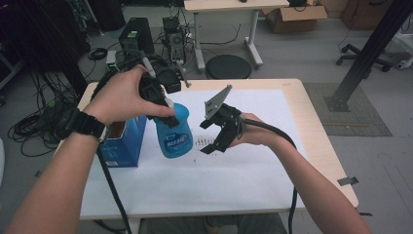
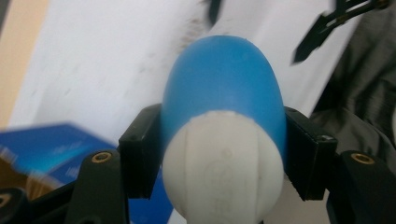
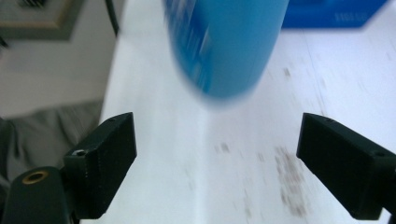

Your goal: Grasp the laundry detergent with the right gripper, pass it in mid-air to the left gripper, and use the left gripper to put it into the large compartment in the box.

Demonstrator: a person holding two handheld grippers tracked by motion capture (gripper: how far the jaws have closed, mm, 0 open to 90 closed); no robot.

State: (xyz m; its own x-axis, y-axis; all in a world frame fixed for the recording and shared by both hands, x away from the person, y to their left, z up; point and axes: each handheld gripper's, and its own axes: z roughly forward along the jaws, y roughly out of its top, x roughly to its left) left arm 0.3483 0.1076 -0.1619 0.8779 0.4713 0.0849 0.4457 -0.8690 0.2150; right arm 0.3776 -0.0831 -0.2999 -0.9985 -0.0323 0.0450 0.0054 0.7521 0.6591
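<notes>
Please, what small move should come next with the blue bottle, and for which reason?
Probably carry the blue bottle a little further from the right gripper before anything else. The left gripper is shut on the bottle near its white cap and holds it off the white sheet, while the right gripper's fingers stand open with nothing between them.

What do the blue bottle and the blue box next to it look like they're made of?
The blue bottle looks like smooth moulded plastic, translucent, with a soft sheen, a printed label and a matte white plastic cap with moulded seams. The blue box looks like printed cardboard: its open top shows a brown, unprinted inside. The left gripper clamps the bottle near its cap.
</notes>
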